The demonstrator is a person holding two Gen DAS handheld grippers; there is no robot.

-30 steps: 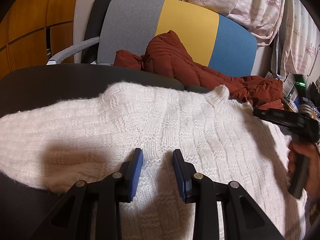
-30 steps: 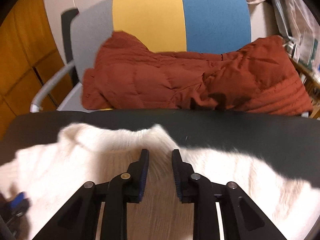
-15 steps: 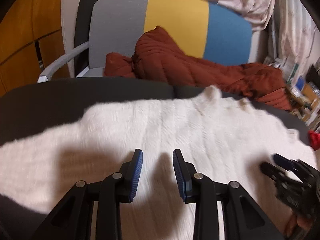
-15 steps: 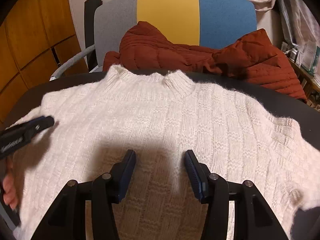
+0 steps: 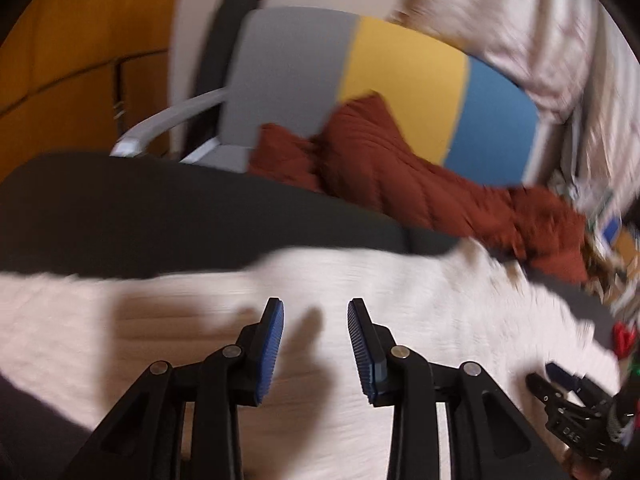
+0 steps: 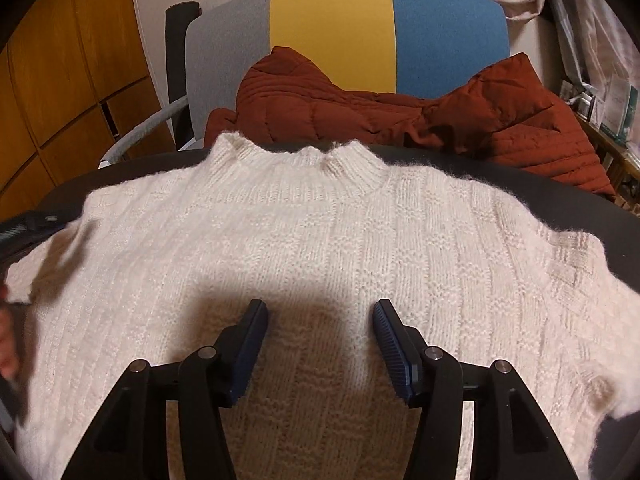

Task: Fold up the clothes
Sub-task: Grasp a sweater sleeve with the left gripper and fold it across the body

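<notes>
A white knitted sweater (image 6: 320, 220) lies spread flat on the dark table (image 6: 600, 216), its collar (image 6: 352, 160) at the far edge. My right gripper (image 6: 320, 308) hovers over the sweater's chest, its jaws opening wide with nothing between them. My left gripper (image 5: 316, 308) hangs over the sweater's (image 5: 400, 300) left part. Its jaws are opening a little and hold nothing. The left wrist view is motion-blurred. In it the right gripper (image 5: 568, 400) shows at the lower right, over the sweater's edge.
Behind the table stands a chair (image 6: 332, 20) with a grey, yellow and blue back. A rust-red quilted jacket (image 6: 400, 120) is heaped on its seat. Wooden cabinets (image 6: 60, 80) fill the left. Cluttered shelves (image 6: 612, 108) and curtains are at the right.
My right gripper let go near the collar, pulled back over the sweater's chest and opened wide. My left gripper swung across the sweater, and its view is now blurred.
</notes>
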